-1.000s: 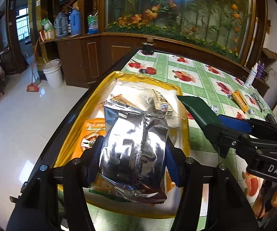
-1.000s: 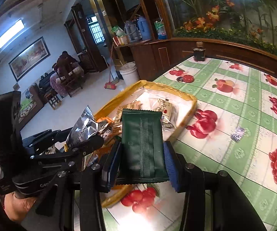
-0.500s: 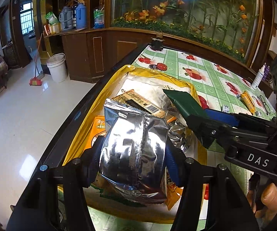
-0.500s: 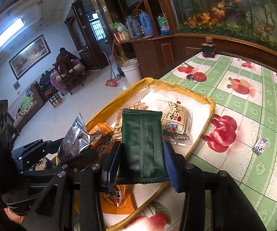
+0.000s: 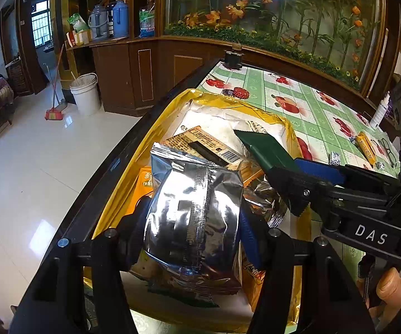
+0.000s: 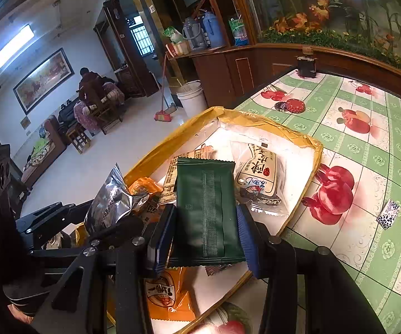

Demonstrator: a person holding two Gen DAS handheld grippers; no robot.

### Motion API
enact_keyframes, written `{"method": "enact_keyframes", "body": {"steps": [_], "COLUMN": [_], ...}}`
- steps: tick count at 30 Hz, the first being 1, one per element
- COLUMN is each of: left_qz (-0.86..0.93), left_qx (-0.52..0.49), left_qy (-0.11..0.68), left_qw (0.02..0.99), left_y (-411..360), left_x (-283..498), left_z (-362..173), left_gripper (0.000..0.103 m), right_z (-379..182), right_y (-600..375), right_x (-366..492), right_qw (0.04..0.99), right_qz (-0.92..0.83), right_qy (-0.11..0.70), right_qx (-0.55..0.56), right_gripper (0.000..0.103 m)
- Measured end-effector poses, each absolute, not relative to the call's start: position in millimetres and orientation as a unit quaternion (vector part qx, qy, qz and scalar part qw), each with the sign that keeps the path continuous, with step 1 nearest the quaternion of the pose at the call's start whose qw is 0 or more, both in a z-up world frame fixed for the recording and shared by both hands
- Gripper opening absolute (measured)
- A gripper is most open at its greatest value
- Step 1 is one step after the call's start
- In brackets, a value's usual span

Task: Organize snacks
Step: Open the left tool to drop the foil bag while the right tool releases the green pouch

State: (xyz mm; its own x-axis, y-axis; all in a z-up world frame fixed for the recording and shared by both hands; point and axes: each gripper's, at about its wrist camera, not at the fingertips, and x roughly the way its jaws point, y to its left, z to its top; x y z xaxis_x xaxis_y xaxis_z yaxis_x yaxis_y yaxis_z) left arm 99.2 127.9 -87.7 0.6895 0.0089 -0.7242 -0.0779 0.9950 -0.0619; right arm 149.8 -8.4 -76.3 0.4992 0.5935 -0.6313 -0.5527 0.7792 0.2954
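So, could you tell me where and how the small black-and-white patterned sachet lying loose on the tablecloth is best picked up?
The small black-and-white patterned sachet lies flat on the green checked tablecloth, apart from the yellow-rimmed tray. Probably come straight down and close the fingers across its short width, since nothing crowds it.

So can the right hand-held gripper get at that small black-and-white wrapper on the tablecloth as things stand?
Probably not yet: the right hand-held gripper is shut on the green packet over the yellow tray. The tablecloth around the wrapper looks free, so once emptied it likely could.
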Motion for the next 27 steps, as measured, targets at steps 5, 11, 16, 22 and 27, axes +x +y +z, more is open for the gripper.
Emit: {"method": "enact_keyframes", "body": {"steps": [5,11,16,22,27], "left_qz": [0.031,0.048,0.054,0.050,0.033], "left_qx": [-0.045,-0.043,-0.046,-0.028,-0.010], "left_qy": [0.403,0.394,0.384,0.373,0.371], "left_qw": [0.914,0.917,0.921,0.926,0.928], "left_y": [129.4,131.0,130.5,112.1,91.1], "left_x": [103.0,100.6,97.4,96.2,98.1], "left_z": [-89.8,-84.3,-78.1,-70.3,-66.2], "left_gripper": [0.059,0.076,0.076,0.076,0.076], "right_z": [-74.8,-68.7,-60.9,-60.1,-66.2], "right_y": [-6.7,-14.9,-38.6,-74.3,-102.2], "right_x": [150.3,147.5,144.1,139.4,137.8], "right_qw": [0.867,0.873,0.883,0.892,0.896], "right_qz": [0.328,0.322,0.308,0.282,0.259], "right_qy": [0.374,0.364,0.352,0.348,0.352], "right_qx": [0.028,0.034,0.049,0.063,0.078], "right_gripper": [0.048,0.056,0.061,0.067,0.068]}}
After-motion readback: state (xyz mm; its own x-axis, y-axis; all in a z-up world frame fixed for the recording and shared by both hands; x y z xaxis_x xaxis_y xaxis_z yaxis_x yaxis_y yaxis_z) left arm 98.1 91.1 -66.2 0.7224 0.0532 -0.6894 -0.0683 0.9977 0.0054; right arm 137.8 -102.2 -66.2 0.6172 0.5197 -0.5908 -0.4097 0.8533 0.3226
